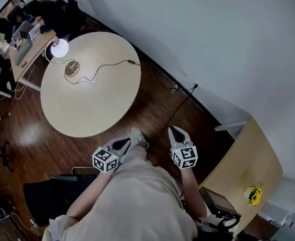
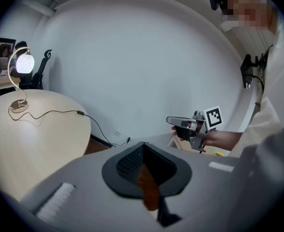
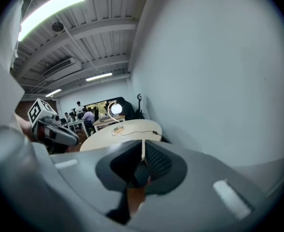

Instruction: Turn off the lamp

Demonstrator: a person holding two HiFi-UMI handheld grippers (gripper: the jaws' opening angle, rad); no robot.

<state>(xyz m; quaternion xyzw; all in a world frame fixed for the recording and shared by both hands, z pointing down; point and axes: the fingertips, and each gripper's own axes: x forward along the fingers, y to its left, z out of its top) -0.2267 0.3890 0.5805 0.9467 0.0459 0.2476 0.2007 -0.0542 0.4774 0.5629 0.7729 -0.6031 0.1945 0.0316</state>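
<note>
Head view: lit lamp [image 1: 60,48] on round table [image 1: 97,104], well apart from left gripper [image 1: 122,144] and right gripper [image 1: 177,133]; both jaws pressed together, seemingly empty.

The person is reaching both arms forward, holding the left gripper [image 1: 121,143] and the right gripper [image 1: 176,133] side by side with a gap between them. Each is pointing ahead and tilting slightly downward, and both pairs of jaws are sitting pressed together.
</note>
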